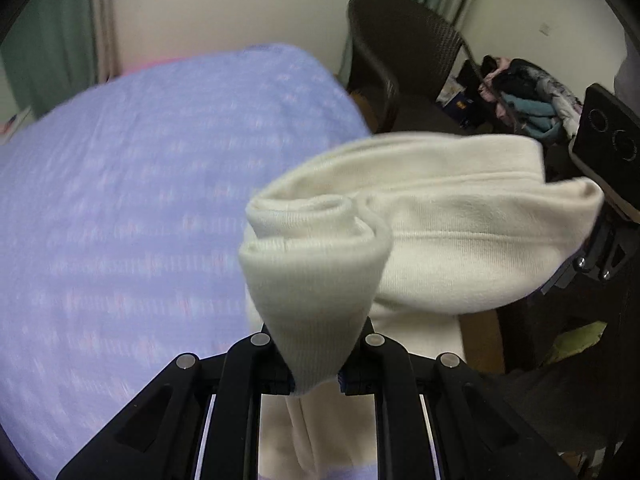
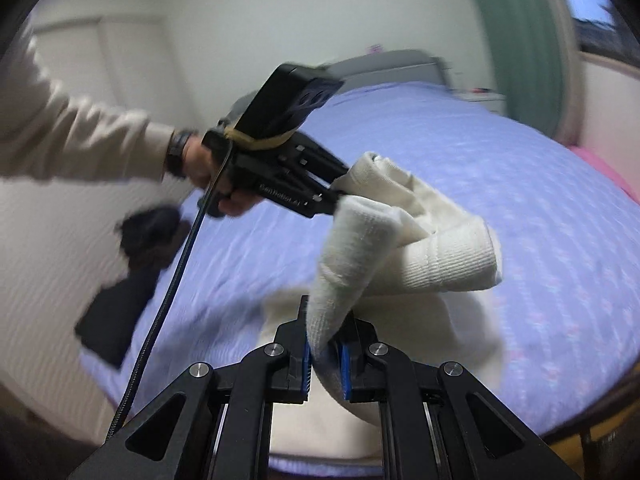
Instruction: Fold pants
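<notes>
Big lavender bedspread [image 2: 500, 184] under everything, plenty of flat room on it, so worth aiming the landing for the middle and not the near edge. Cream knit pants [image 1: 460, 220] up in the air above the bed, strung between both tools with the rest hanging down toward the cover. Looks like mid-carry of one end over to make a fold, judging by the slack. Best bet: keep both ends level and evenly apart so the fabric lands as one straight edge, no twist. Left tool [image 1: 316, 384] clamped down on a bunched corner of the pants, right tool [image 2: 326, 354] pinched tight on another bunched bit between its blue pads. Both grabs look thick and wadded, so could slip or leave a lumpy corner; lowering slow and letting go only once flat seems smart. Dark garment [image 2: 132, 264] over by the bed's far edge, well apart, no issue.
</notes>
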A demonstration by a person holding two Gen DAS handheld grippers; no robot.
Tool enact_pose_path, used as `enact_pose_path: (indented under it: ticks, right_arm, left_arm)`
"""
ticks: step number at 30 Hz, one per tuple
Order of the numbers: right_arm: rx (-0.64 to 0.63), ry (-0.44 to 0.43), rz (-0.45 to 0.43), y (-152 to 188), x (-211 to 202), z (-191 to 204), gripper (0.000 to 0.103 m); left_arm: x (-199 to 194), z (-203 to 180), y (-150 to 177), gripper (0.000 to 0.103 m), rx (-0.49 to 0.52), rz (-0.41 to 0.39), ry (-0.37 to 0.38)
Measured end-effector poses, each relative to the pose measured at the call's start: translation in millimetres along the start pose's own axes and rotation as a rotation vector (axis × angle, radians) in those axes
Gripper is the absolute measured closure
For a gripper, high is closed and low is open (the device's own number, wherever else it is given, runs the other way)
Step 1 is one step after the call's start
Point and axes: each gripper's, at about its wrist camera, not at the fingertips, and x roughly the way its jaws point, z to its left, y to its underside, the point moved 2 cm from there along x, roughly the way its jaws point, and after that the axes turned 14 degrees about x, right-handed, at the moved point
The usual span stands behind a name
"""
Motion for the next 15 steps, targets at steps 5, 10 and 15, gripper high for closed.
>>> enact_pose_path:
  ticks: [5,10,15]
  right_arm:
    - [-0.203,-0.017,0.129,53,61,20,0.091]
    - [-0.357,0.007,0.197,86,96,25,0.089]
    - [-0.488,-0.003,0.217,91,99,47,0.057]
  left_arm:
    - [29,-17,62,0.087,-0.105,-0.042,-0.044]
    - [34,-34,89,0.082,-0.153,-0.107,-0.133]
    - [20,-54,102,0.08,-0.195,-0.146,-0.179]
